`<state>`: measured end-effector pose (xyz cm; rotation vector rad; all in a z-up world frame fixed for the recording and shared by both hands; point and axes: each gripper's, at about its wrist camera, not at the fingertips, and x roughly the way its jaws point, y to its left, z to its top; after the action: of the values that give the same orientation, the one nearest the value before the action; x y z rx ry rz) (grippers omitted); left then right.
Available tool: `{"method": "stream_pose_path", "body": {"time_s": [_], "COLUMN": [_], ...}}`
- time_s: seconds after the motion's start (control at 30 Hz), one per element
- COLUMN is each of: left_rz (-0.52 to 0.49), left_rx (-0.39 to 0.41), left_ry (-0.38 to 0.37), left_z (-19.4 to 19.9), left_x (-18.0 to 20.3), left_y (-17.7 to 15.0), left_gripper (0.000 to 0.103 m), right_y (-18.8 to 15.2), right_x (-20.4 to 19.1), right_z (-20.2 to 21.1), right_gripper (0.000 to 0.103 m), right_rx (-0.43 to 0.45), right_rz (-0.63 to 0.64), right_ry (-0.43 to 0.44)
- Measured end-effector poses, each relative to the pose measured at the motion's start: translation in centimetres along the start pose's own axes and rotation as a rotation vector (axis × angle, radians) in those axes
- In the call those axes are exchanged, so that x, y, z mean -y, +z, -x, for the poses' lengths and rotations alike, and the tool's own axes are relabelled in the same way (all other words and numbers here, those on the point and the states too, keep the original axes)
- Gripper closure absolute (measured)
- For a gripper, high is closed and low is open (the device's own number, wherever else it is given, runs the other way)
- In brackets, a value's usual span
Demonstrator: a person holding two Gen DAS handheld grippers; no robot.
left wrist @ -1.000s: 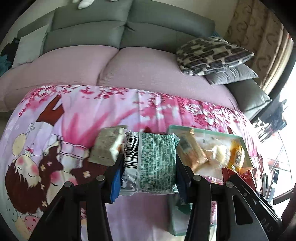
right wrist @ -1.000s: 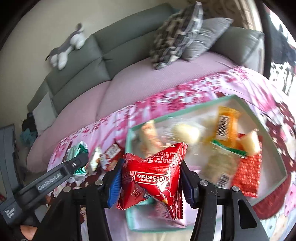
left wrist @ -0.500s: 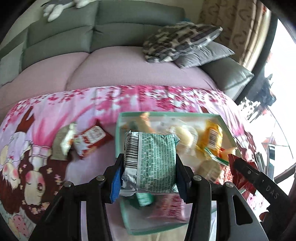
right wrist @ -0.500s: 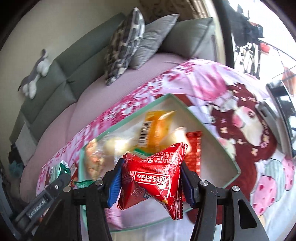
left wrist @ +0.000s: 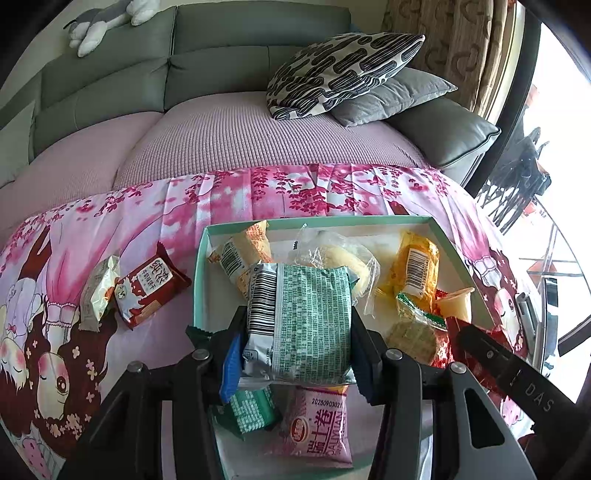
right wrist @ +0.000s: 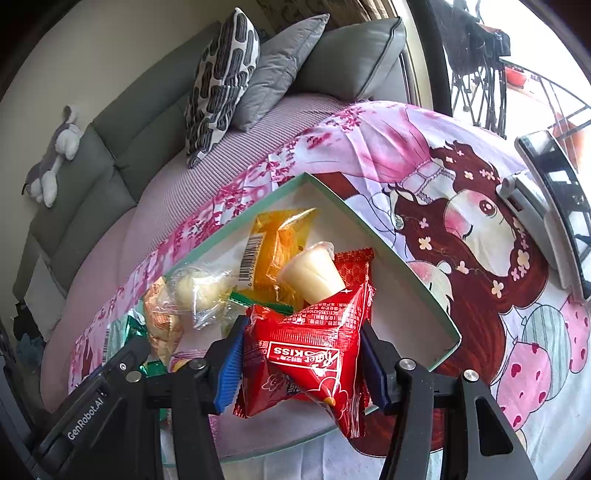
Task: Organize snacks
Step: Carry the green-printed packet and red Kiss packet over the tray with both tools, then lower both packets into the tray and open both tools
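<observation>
- Living room: grey sofa (left wrist: 221, 74) with a patterned cushion (left wrist: 340, 70), a plush toy (left wrist: 103, 22) along its back; in front, a pink cartoon cloth (left wrist: 110, 229) spread flat.
- On the cloth, a shallow box (left wrist: 201, 280) with a mint-green rim, already part filled with snacks.
- In the box: an orange packet (left wrist: 415, 269) with a barcode label, a clear-wrapped bun (left wrist: 340, 254), a pale jelly cup (right wrist: 314, 275), a pink packet (left wrist: 321, 428) at the near end.
- Outside the box, just left of its rim: a dark red packet (left wrist: 147, 291) and a pale wrapper (left wrist: 98, 291), side by side on the cloth.
- Left gripper (left wrist: 295, 332): clamped on a green packet (left wrist: 303, 321), silver-edged, barcode at its left side, covered in fine print.
- Green packet upright between the pads, held over the box's near left part, above the pink packet.
- Right gripper (right wrist: 301, 354): clamped on a red packet (right wrist: 310, 343), glossy, crumpled, white "KISS" label upside down.
- Red packet squeezed at both sides, lower corner drooping below the pads, held over the box's near edge, just in front of the jelly cup.
- To the right of the box, at the cloth's far edge, a grey device (right wrist: 543, 210); too unclear to identify.
</observation>
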<state>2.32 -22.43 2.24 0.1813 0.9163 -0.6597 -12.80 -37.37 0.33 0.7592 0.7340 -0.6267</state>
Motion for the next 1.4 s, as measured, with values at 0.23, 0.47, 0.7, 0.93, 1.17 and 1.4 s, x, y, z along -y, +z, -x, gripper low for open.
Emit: {"method": "stream_pose_path", "body": {"time_s": [0.23, 0.47, 0.7, 0.93, 1.17, 1.4], "left_rz": [-0.036, -0.055, -0.059, -0.060, -0.020, 0.006], "left_rx": [-0.002, -0.010, -0.015, -0.009, -0.037, -0.037], "left_ry": [-0.003, 0.003, 0.010, 0.031, 0.091, 0.140], "left_z": [-0.8, -1.6, -1.8, -1.1, -0.7, -0.4], "left_x": [1.5, 2.5, 2.8, 2.9, 1.9, 0.9], "left_y": [-0.1, -0.1, -0.2, -0.2, -0.4, -0.7], "left_gripper": [0.052, 0.051, 0.050, 0.041, 0.032, 0.024], "right_y": [0.0, 0.1, 0.1, 0.2, 0.4, 0.4], "right_x": [0.6, 1.3, 1.9, 2.3, 1.8, 1.2], "right_z": [-0.6, -1.1, -1.2, -1.1, -0.8, -0.4], "right_gripper": [0.044, 0.043, 0.042, 0.039, 0.034, 0.029], "right_rx": [-0.015, -0.030, -0.034, -0.029, -0.012, 0.016], "right_rz": [-0.006, -0.021, -0.029, -0.024, 0.031, 0.076], "right_ry": [-0.023, -0.026, -0.037, -0.066, -0.091, -0.105]}}
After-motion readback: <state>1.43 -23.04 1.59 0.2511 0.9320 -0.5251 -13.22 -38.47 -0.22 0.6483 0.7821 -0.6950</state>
